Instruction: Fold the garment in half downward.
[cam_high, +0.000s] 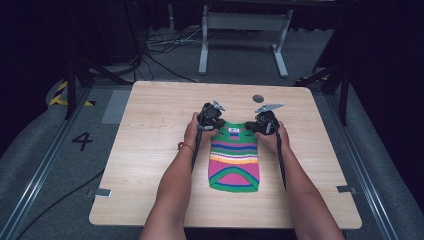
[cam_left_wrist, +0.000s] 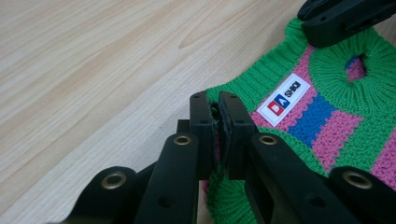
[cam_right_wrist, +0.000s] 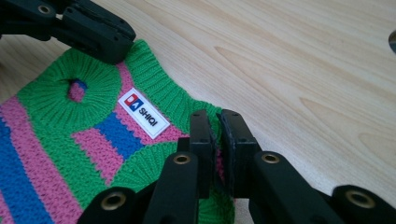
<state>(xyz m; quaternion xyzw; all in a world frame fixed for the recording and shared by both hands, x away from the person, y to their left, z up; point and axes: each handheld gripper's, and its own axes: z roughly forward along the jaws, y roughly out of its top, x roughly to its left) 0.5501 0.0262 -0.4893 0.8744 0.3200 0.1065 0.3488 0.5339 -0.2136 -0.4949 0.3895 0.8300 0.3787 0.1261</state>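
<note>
The striped knit sweater (cam_high: 234, 159) is lying flat on the bench (cam_high: 150, 150), collar end away from the person; the left hand-held gripper (cam_left_wrist: 215, 105) is pinching the green ribbed collar edge at one corner; the right hand-held gripper (cam_right_wrist: 217, 122) is pinching the other corner. Judged light, soft and limp, stretching rather than slipping; the thick ribbing is offering the firmest hold.

Light wooden table (cam_high: 150, 150), grey carpeted floor (cam_high: 40, 150), floor cables (cam_high: 165, 45), white metal stand (cam_high: 245, 30)
</note>
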